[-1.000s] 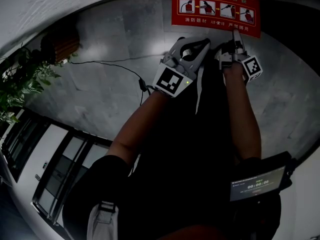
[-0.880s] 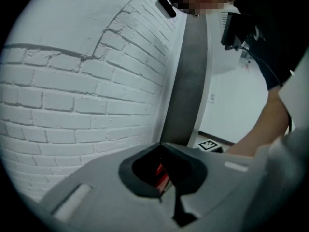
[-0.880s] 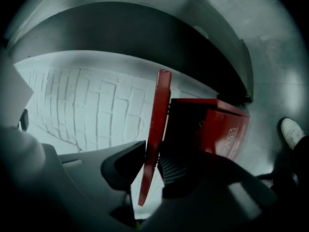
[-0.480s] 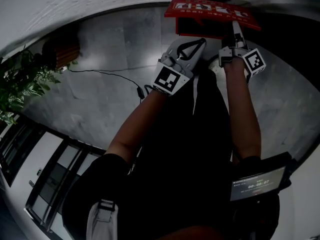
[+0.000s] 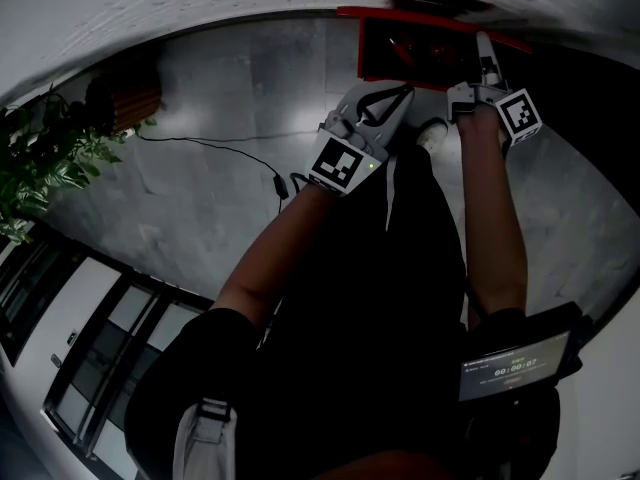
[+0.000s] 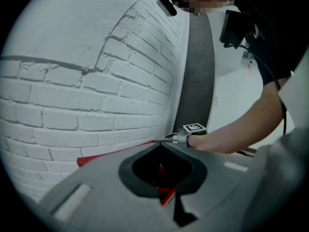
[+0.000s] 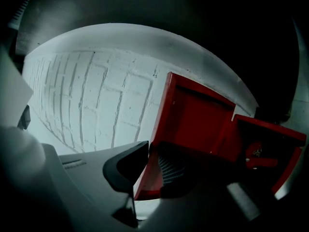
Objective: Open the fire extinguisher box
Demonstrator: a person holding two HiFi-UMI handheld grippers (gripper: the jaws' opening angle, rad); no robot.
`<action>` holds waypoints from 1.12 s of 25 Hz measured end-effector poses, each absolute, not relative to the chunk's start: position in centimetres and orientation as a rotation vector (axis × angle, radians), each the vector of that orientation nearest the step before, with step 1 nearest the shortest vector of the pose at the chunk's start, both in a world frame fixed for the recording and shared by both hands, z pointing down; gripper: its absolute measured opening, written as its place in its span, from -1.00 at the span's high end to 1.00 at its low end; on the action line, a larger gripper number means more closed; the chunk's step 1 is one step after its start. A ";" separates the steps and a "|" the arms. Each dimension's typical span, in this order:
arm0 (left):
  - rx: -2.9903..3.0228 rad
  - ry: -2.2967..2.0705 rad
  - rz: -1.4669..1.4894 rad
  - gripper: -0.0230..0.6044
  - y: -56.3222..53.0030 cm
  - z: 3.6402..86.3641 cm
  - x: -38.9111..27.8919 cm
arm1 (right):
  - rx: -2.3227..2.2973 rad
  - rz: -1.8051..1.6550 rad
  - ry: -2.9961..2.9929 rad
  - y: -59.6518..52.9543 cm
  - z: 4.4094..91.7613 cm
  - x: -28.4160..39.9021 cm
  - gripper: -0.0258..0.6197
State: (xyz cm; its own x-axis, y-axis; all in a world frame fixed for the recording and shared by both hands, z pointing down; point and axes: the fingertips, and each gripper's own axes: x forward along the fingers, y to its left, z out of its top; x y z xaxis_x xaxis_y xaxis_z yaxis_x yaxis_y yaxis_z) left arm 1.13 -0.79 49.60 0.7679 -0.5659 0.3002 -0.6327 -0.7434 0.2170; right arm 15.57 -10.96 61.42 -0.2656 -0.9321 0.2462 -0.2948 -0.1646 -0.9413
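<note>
The red fire extinguisher box (image 5: 420, 58) stands on the floor against the white brick wall, its dark inside showing. Its lid (image 5: 430, 15) is raised and seen edge-on. My right gripper (image 5: 485, 46) reaches to the lid's front edge. In the right gripper view the lid's (image 7: 193, 115) red rim sits between the pads, with my right gripper's (image 7: 153, 154) jaws closing on it and both pads touching it. My left gripper (image 5: 408, 90) hovers just in front of the box, shut with nothing in it. The left gripper view shows my left gripper (image 6: 161, 145) and red box parts (image 6: 108, 154) behind it.
A white brick wall (image 6: 72, 91) runs behind the box. A potted plant (image 5: 40, 163) stands at the left, near a brown wooden object (image 5: 130, 93). A black cable (image 5: 220, 143) lies across the grey tiled floor. Dark window frames (image 5: 90, 348) fill the lower left.
The lid has swung up from lying flat, label upward, to standing nearly edge-on, and the box's inside now shows. My right gripper rose with it. The left gripper barely moved.
</note>
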 end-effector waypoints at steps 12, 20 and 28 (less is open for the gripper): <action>2.691 -0.980 0.312 0.92 -3.8 47.9 0.1 | -1.383 -1.416 1.585 -15.9 59.0 16.1 0.56; 2.639 -0.983 0.294 0.92 -4.9 48.5 -0.5 | -1.331 -1.405 1.582 -17.2 59.8 15.7 0.39; 2.669 -0.992 0.302 0.92 -4.9 48.6 -0.6 | -1.347 -1.402 1.600 -16.7 59.8 16.0 0.37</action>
State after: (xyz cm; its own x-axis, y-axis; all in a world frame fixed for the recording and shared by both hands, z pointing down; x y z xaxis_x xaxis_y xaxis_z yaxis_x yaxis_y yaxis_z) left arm -0.56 -4.90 48.62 0.7429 -0.6043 0.2878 -0.6622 -0.7262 0.1847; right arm 16.02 -16.67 59.80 -0.2929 -0.9412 0.1686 -0.2908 -0.0803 -0.9534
